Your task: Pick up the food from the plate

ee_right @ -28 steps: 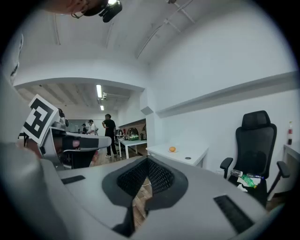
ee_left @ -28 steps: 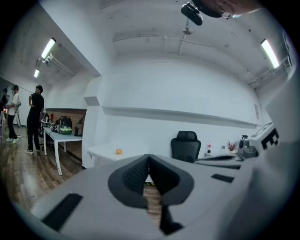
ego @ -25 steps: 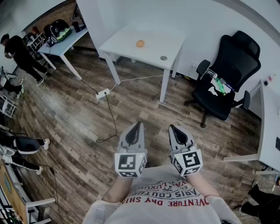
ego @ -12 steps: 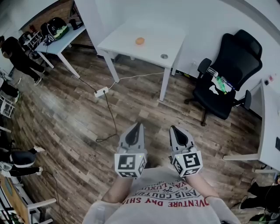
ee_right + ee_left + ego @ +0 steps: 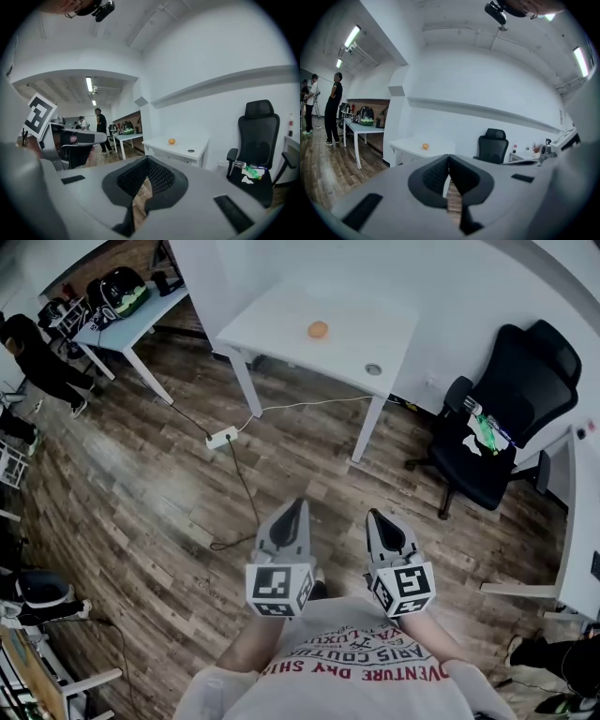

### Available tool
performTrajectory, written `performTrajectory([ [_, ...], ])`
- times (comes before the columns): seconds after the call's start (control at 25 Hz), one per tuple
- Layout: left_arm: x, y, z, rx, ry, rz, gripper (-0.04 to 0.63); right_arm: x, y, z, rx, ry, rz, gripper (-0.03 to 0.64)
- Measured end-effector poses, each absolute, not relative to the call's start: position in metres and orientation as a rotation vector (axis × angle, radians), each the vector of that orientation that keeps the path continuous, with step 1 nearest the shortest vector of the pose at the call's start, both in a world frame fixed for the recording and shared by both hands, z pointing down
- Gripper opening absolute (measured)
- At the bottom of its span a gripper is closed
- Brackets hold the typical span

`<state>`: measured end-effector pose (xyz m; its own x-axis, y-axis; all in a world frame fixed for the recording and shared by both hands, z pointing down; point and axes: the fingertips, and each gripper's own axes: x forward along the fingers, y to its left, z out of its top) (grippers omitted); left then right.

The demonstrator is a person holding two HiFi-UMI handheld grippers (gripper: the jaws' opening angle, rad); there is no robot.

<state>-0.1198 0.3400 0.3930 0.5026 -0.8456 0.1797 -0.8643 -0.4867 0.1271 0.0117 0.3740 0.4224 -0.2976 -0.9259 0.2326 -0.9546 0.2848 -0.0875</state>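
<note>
An orange piece of food [image 5: 318,330] lies on a small plate on a white table [image 5: 281,329] across the room, far from both grippers. It also shows in the left gripper view as the food [image 5: 425,146] and in the right gripper view as the food [image 5: 172,141]. My left gripper [image 5: 300,504] and right gripper [image 5: 371,514] are held side by side close to the person's chest, above the wooden floor, pointing toward the table. Both are shut with nothing between the jaws, as at the left gripper [image 5: 448,157] and the right gripper [image 5: 146,160].
A small round object [image 5: 374,369] sits near the table's right edge. A black office chair [image 5: 497,418] stands right of the table. A power strip [image 5: 221,439] and its cable lie on the floor. A person [image 5: 37,357] stands far left by another table [image 5: 122,320].
The head view has shifted, so the white table and chair sit slightly more to the right. The person at far left has moved. Both grippers stay shut in the same place.
</note>
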Motion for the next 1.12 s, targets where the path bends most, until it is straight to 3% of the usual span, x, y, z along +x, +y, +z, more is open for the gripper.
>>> performTrajectory([
  [0.56,-0.185,0.266,0.404,2.461,-1.531,0.117,0.008,-0.031,0.287,0.428,1.752,-2.402,0.357,0.011],
  [1.12,-0.183,0.142,0.414,2.379,-1.618,0.162,0.008,-0.019,0.147,0.439,1.660,-2.460,0.412,0.011],
])
